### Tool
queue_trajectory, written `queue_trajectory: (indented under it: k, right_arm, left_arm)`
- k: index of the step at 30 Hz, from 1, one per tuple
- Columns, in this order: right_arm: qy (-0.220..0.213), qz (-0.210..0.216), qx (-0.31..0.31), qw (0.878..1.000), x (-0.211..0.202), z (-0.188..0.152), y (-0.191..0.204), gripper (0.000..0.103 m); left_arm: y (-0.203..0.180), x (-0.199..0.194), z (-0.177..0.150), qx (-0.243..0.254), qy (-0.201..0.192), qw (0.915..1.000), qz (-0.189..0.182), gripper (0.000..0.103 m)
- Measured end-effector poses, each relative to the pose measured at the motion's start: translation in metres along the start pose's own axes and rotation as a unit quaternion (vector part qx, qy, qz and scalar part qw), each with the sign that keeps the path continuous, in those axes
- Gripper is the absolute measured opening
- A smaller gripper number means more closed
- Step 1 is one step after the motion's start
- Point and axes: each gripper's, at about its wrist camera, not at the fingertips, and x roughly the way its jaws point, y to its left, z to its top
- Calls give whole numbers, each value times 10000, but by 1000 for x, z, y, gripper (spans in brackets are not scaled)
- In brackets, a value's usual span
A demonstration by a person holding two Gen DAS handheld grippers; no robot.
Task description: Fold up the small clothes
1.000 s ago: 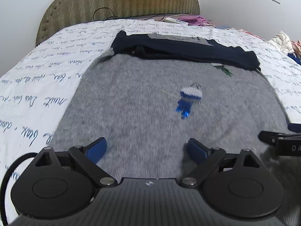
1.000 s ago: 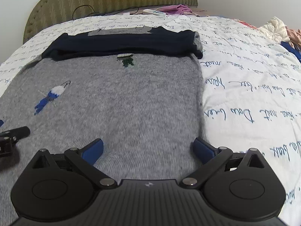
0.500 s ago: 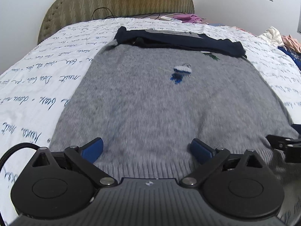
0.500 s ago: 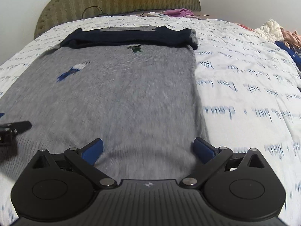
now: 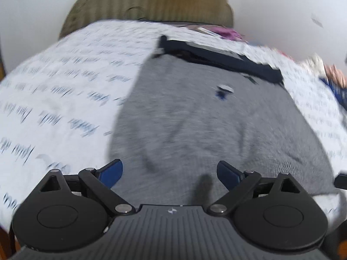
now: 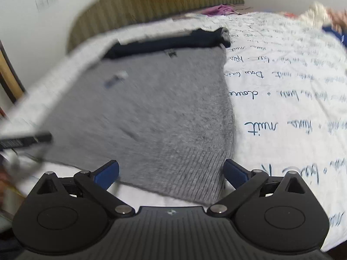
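Observation:
A grey knit sweater with a small blue and white motif lies flat on the bed, its navy sleeves folded across the far end. My left gripper is open and empty over the sweater's near left hem. My right gripper is open and empty over the near right hem corner. The sweater also fills the right wrist view. Both views are blurred by motion.
The bed has a white cover with blue script and an olive padded headboard. Pink and cream clothes lie at the far right. A bed edge and wooden frame show at the left of the right wrist view.
Both grippers have pulled back toward the sweater's near hem and tilted. Both stay open. The sweater now shows slight wrinkles near the left gripper.

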Motion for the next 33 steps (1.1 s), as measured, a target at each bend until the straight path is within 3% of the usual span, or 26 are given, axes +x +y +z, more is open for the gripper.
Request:
queue_trajectory:
  k: [4,8,12,15,19,22,26,28,33]
  right_arm:
    - [5,585,1389,9886,-5,0,-60,103]
    - [142,1292,2573,9575,7,-1,-105,103]
    - [552,1935,2655,9429,29,10,-102,103]
    - [795,2146,2496,9409,42,19,-93,103]
    - [1012,2491,2520,9296,48,22,-87,103]
    - [1044,2637,2604,9229,45,18,-90,102]
    - [874,2517,2900,9192,43,21,-109,102]
    - [815,2518,3041,9151,44,21,-116,102]
    - [1071,2865,2926,9060,59,20,-101,103]
  left_arm:
    - [49,8,5,-1078,318,9919,-591,90]
    - [69,16,15,-1636,503,9756,-1375,90]
    - [77,32,16,-2270,804,9464,-2152,87]
    - [80,38,16,-2515,921,9331,-2402,87]
    - [88,42,16,-2709,1110,9204,-2592,83]
    - [94,41,19,-2702,1192,9211,-2536,75]
    - [100,44,24,-2745,1224,9217,-2451,74]
    - [94,46,26,-2609,1335,9254,-2401,66]
    - [81,51,22,-2431,1452,9258,-2503,62]
